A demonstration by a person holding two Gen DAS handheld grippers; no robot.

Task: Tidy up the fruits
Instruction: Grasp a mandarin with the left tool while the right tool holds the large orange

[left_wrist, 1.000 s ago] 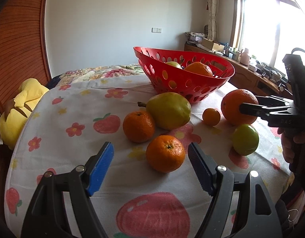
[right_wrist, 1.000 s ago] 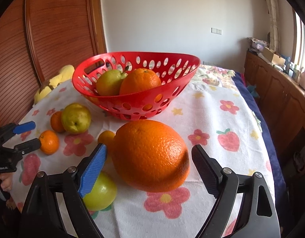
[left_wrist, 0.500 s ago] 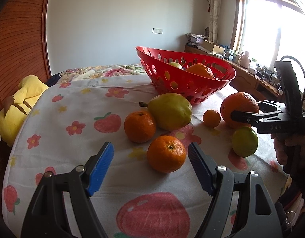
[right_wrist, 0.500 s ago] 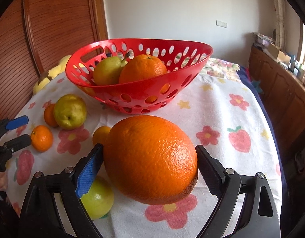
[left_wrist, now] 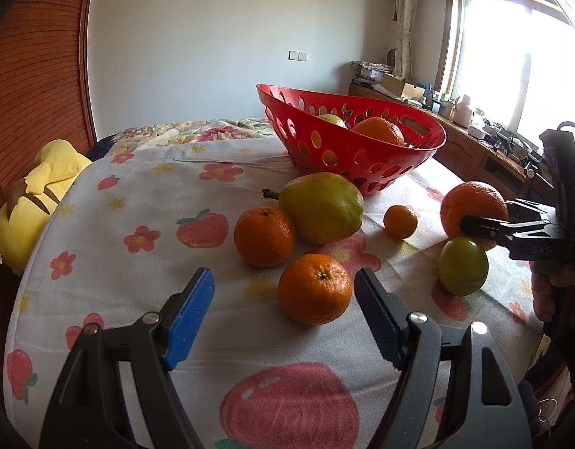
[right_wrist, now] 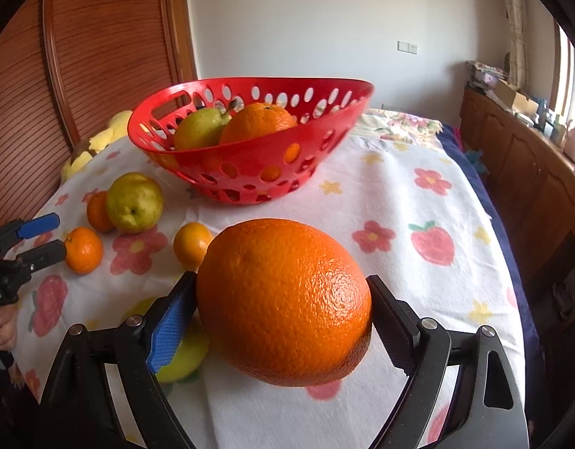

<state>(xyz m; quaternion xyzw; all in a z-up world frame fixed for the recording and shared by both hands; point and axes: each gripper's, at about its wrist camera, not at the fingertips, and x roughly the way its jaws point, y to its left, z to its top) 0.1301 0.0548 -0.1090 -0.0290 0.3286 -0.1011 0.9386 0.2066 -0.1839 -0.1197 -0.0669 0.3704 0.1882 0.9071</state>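
Note:
My right gripper (right_wrist: 282, 321) is shut on a large orange (right_wrist: 283, 299) and holds it above the flowered cloth; it also shows in the left wrist view (left_wrist: 474, 209). The red basket (right_wrist: 336, 112) behind it holds a pear (right_wrist: 197, 129) and an orange (right_wrist: 257, 121). My left gripper (left_wrist: 283, 307) is open, with a mandarin (left_wrist: 313, 288) just ahead between its fingers. A second mandarin (left_wrist: 265, 235), a pear (left_wrist: 321, 207), a small mandarin (left_wrist: 399, 220) and a green fruit (left_wrist: 463, 271) lie on the cloth.
A yellow plush toy (left_wrist: 33, 198) lies at the table's left edge. A wooden sideboard (right_wrist: 531, 164) with clutter runs along the right under the window. A wood-panelled wall (right_wrist: 85, 56) stands on the left.
My right gripper has closed on the large orange and lifted it off the cloth. My left gripper has stayed open by the near mandarin.

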